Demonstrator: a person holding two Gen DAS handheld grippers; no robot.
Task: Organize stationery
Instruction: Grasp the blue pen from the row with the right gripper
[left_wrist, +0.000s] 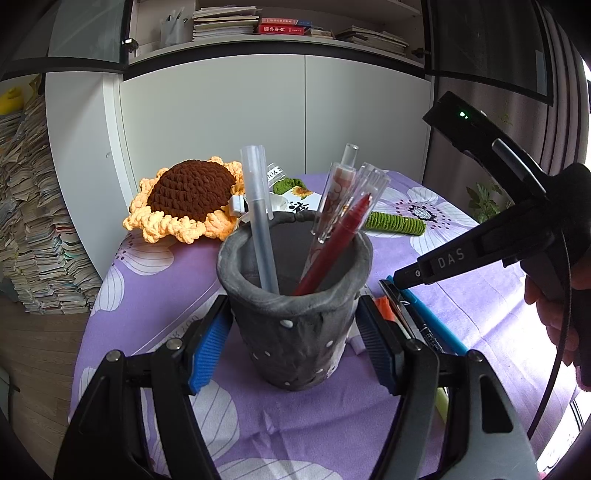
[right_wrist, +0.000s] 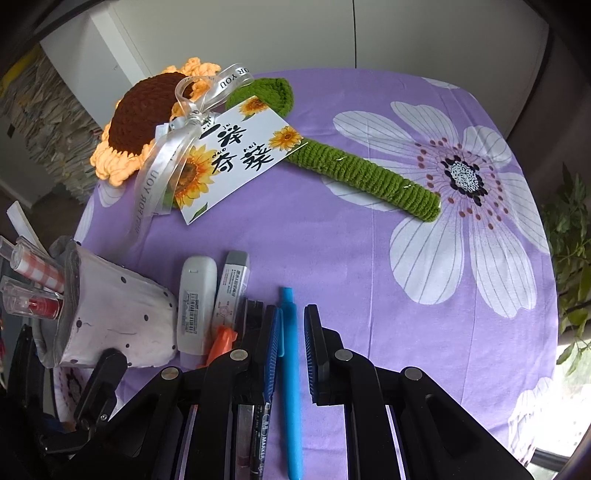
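While the left gripper (left_wrist: 291, 343) clamps the grey pen holder (left_wrist: 295, 332) low in its frame, the right gripper (right_wrist: 291, 314) stands narrowly parted at bottom centre of its own view; the blue pen (right_wrist: 291, 406) lies between its pads, long axis running straight up the frame, not yet pinched; the holder waits at lower left, so the right hand is nearer the pen.

Black grippers (right_wrist: 290, 354) — ribbed blue pads (left_wrist: 208, 343), silver screws, "DAS" lettering.

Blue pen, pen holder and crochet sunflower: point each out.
blue pen (right_wrist: 289, 369), right wrist view, mid-barrel.
pen holder (left_wrist: 295, 332), left wrist view, front wall.
crochet sunflower (right_wrist: 142, 110), right wrist view, brown centre.
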